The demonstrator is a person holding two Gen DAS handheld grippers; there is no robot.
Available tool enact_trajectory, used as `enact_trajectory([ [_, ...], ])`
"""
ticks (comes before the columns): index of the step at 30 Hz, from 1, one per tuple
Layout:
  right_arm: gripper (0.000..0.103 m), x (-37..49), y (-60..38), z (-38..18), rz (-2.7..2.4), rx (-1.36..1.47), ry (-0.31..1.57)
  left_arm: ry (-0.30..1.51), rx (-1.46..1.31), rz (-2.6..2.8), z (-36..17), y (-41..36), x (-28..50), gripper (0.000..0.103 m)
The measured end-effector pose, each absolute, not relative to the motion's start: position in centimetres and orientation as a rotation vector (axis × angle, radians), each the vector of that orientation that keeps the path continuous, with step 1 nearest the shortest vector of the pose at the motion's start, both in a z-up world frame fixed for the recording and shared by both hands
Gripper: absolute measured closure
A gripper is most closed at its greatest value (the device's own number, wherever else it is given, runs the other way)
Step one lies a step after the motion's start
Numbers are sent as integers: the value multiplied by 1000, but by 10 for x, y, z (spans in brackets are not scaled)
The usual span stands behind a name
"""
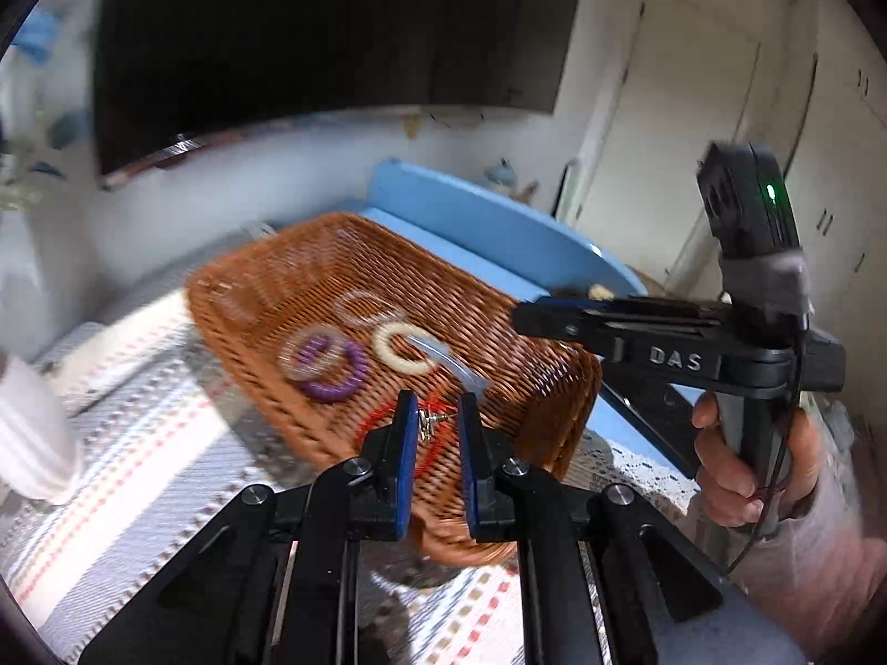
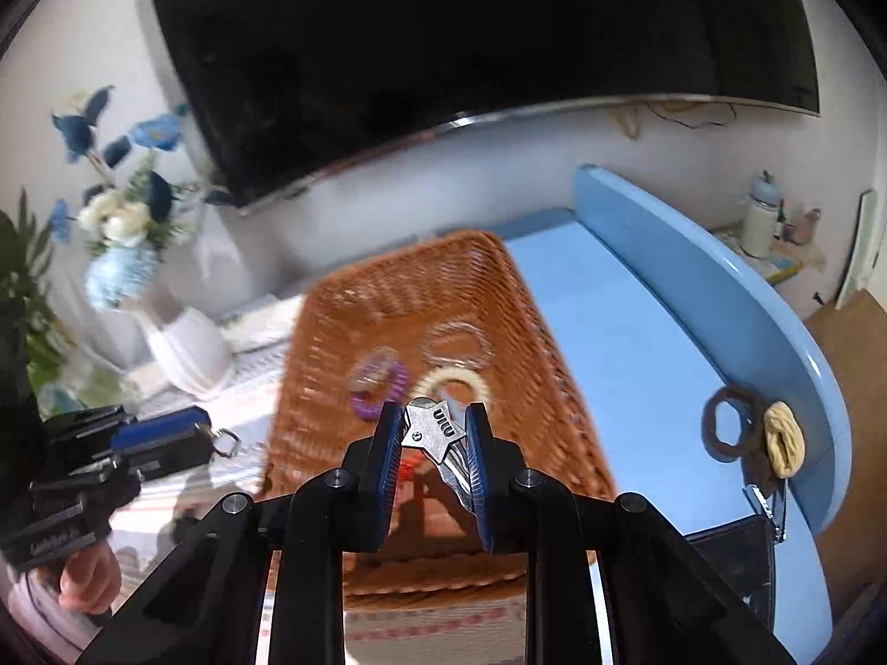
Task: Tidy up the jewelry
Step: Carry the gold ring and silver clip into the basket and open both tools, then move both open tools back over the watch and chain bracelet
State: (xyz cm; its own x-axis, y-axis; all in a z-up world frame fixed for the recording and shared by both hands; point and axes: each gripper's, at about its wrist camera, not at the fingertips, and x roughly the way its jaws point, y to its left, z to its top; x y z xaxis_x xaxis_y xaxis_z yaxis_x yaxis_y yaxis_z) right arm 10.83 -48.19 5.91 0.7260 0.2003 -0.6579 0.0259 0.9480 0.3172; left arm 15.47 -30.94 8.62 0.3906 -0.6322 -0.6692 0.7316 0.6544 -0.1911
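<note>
Worktop (image 1: 138, 388) covered with a woven cloth striped in grey, white and dashed red; beside it, a glossy light-blue curved surface (image 2: 637, 332) with a raised rim. A large dark flat screen (image 2: 443, 55) hangs on the white wall behind, and a white vase of blue and white artificial flowers (image 2: 127, 233) stands at the far left of the right wrist view. Cream cupboard doors (image 1: 693, 138) close the room on the right of the left wrist view.

Left hand-held gripper (image 1: 435, 421): blue-padded fingers drawn narrow, pinching a small silver metal earring (image 1: 426, 422) (its post points toward the right pad). It hovers over the near end of the basket.

Right hand-held gripper (image 2: 435, 432): blue ribbed pads closed to a narrow gap on a silver star-shaped metal hair clip (image 2: 432, 429) stamped with letters, its prongs trailing down along the right pad. A bare hand grips the handle of each tool.

Rectangular orange-brown wicker basket (image 1: 277, 277), tightly plaited with low sloping walls, lies half on the cloth and half on the blue surface. Inside it: a purple coiled plastic hair ring (image 1: 332, 368), a cream coiled ring (image 1: 400, 349), clear bangles (image 1: 366, 307) (blurred) and a thin red loop (image 1: 382, 421). Well apart, on the blue surface near its rim, rest a brown fabric scrunchie (image 2: 726, 424) and a cream scrunchie (image 2: 784, 438), touching.
</note>
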Motion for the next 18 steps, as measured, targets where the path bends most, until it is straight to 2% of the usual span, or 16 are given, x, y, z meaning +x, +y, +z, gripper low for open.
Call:
enact_trajectory([
  [11, 80, 117, -479, 31, 90, 294, 781, 832, 201, -925, 70, -331, 150, 89],
  [14, 78, 113, -472, 37, 93, 272, 778, 899, 137, -963, 74, -316, 154, 63],
  [18, 76, 93, -461, 59, 119, 220, 722, 857, 86, -902, 91, -277, 146, 63],
])
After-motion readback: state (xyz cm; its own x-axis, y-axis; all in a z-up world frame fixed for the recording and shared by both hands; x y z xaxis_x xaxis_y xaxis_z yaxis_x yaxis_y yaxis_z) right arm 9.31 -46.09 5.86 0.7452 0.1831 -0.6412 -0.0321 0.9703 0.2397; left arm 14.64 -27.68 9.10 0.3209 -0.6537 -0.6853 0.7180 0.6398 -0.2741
